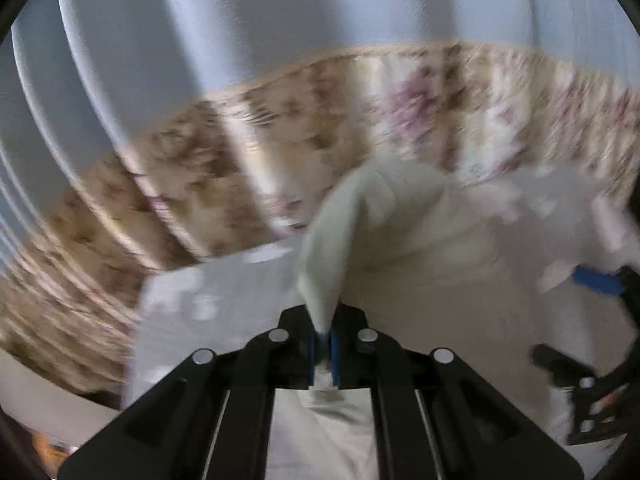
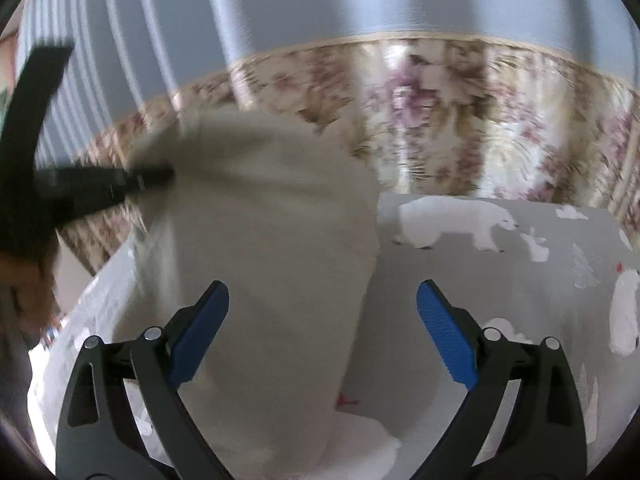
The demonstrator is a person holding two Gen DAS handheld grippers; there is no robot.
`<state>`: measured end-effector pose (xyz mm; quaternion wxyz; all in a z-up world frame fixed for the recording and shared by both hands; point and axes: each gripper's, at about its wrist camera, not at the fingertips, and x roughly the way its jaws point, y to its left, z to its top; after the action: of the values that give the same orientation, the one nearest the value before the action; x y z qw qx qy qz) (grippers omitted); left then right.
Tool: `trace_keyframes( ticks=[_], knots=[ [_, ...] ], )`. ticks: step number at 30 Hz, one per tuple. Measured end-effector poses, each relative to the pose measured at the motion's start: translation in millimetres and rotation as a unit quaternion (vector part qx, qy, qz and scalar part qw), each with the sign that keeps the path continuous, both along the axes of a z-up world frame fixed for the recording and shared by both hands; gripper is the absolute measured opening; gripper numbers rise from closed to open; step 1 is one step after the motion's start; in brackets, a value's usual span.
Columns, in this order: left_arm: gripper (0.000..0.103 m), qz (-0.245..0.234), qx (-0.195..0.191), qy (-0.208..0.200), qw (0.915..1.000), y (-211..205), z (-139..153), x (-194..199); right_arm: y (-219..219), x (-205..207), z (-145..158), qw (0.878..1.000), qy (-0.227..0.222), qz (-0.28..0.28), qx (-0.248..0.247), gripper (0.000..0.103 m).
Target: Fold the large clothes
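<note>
The left gripper (image 1: 323,346) has its jaws pinched tight on a bunched corner of the cream garment (image 2: 264,248), and the cloth rises from between the blue pads like a little tent. The rest of the garment lies on the grey bedcover (image 2: 500,276) with the polar-bear print, sagging toward the middle of the bed. The right gripper (image 2: 322,332) hangs just above the cloth with its jaws spread wide and nothing between them — its blue pads (image 2: 446,336) stand clear on either side of the fabric's edge.

From where I stand, the step in hand looks like lifting one edge to carry it across for a fold. To do it well, I'd say the free gripper wants a hold on the matching corner first (one pinch alone lets the cloth twist and droop, as it seems to be doing). Then both should rise evenly, keeping the edge taut between them — not yanked, since a thin pinch like the left one could slip. The floral curtain (image 2: 460,120) hangs close behind the bed, so the swing should stay low and over the cover.
</note>
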<state>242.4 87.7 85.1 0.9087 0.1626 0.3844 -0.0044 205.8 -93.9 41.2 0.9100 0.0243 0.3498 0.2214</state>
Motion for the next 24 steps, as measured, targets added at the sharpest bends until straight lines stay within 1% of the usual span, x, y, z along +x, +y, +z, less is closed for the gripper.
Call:
trace_keyframes(
  ticks=[1,2,4,5,7,8,9,11,12,13,14,15,18,20,21,22,24],
  knots=[
    [0.005,0.008,0.010,0.014,0.9998,9,-8,3,11,-2,-4,1.000,0.000,0.008,-0.010,0.095],
    [0.005,0.018,0.013,0.044,0.9988,22,-27,10,18,-3,-9,1.000,0.001,0.013,-0.018,0.095],
    [0.006,0.025,0.014,0.088,0.9957,36,-63,16,31,-4,-21,0.999,0.005,0.023,-0.029,0.097],
    [0.006,0.032,0.014,0.107,0.9937,42,-86,19,37,-4,-28,0.999,0.009,0.026,-0.034,0.098],
    [0.008,0.040,0.003,0.115,0.9926,48,-109,17,47,-4,-39,0.998,0.009,0.034,-0.047,0.100],
    [0.008,0.045,-0.003,0.109,0.9930,48,-118,15,51,-5,-44,0.998,0.008,0.037,-0.056,0.100],
    [0.009,0.046,-0.007,0.100,0.9939,48,-120,11,54,-5,-47,0.997,0.008,0.038,-0.061,0.100],
    [0.016,0.052,-0.016,0.079,0.9954,50,-116,3,56,-6,-51,0.997,0.005,0.034,-0.066,0.100],
    [0.029,0.059,-0.024,0.076,0.9951,52,-113,-1,55,-5,-51,0.997,0.006,0.033,-0.065,0.100],
    [0.053,0.073,-0.024,0.071,0.9944,57,-108,-7,53,-5,-49,0.998,0.007,0.030,-0.062,0.100],
    [0.065,0.085,-0.025,0.065,0.9940,59,-104,-10,51,-5,-48,0.998,0.007,0.028,-0.063,0.100],
    [0.078,0.093,-0.035,0.055,0.9936,62,-97,-16,50,-6,-46,0.998,0.005,0.023,-0.065,0.100],
    [0.079,0.104,-0.076,0.033,0.9911,67,-77,-38,40,-13,-32,0.998,-0.020,0.008,-0.059,0.100],
    [0.080,0.106,-0.106,0.015,0.9887,64,-61,-50,29,-17,-19,0.997,-0.053,-0.020,-0.051,0.100],
    [0.082,0.106,-0.119,0.004,0.9872,60,-53,-56,24,-17,-16,0.996,-0.063,-0.032,-0.049,0.100],
    [0.086,0.103,-0.125,-0.005,0.9868,53,-49,-61,19,-15,-12,0.995,-0.070,-0.049,-0.049,0.100],
    [0.087,0.093,-0.124,-0.020,0.9877,34,-51,-73,13,-9,-15,0.996,-0.058,-0.054,-0.046,0.100]
  ],
)
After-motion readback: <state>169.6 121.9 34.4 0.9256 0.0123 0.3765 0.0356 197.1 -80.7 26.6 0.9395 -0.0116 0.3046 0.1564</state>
